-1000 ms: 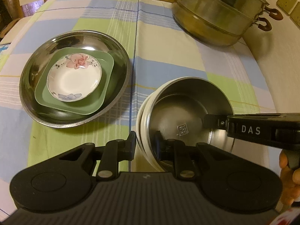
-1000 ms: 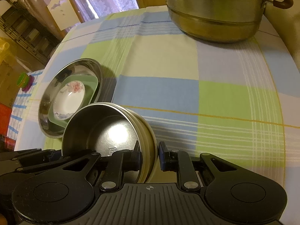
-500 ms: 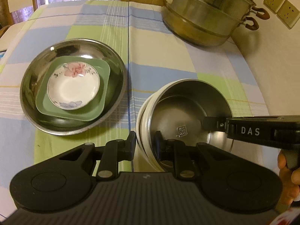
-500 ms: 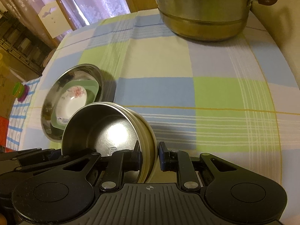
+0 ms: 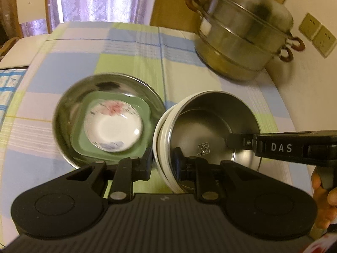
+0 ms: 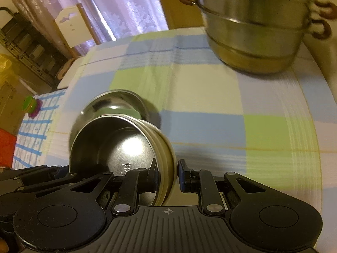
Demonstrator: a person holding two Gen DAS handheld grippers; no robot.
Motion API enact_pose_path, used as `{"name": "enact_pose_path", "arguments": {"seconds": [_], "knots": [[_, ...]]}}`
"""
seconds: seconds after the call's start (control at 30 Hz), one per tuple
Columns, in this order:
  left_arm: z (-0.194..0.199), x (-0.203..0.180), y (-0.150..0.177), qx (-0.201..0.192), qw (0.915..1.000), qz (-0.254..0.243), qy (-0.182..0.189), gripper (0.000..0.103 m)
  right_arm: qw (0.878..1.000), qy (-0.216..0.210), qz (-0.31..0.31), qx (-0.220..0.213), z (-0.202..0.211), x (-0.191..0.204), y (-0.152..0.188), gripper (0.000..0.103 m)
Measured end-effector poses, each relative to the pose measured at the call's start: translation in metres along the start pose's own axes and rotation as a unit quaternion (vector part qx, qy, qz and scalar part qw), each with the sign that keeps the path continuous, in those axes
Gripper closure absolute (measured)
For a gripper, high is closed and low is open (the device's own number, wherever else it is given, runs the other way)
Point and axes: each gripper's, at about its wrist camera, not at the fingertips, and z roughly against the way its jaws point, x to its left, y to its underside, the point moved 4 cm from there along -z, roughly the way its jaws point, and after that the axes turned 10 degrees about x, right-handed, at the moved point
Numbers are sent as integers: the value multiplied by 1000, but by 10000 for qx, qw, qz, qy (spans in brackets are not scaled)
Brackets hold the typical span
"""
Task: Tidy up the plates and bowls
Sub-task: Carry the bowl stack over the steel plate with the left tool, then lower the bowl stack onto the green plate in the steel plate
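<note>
A floral saucer (image 5: 113,126) and green square plate (image 5: 143,113) are already nested in the steel basin (image 5: 63,113). The steel-lined bowl (image 5: 210,113), held tilted beside it, is clamped at its rim by the left gripper (image 5: 162,162) and right gripper (image 6: 167,176); its stacking remains.

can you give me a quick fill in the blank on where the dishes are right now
1. The flowered saucer sits on a ____ square plate.
2. Both the left gripper and the right gripper grip the rim of the same steel ____.
3. That plate lies inside a wide ____ basin.

Missing words: green; bowl; steel
</note>
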Motion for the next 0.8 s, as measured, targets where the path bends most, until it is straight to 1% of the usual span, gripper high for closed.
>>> {"name": "enact_pose_path", "arguments": {"seconds": [0.3,0.57,0.8], "knots": [[14,47,-19,-149,9993,276,-201,85,9995,-202,219,49,-17,43,-29,84],[7,75,-36,-75,9986,417,-316,85,9990,-256,295,199,-41,66,-52,84],[-4,92,-50,68,9981,501,-338,85,9986,-263,285,367,-59,73,-69,84]]}}
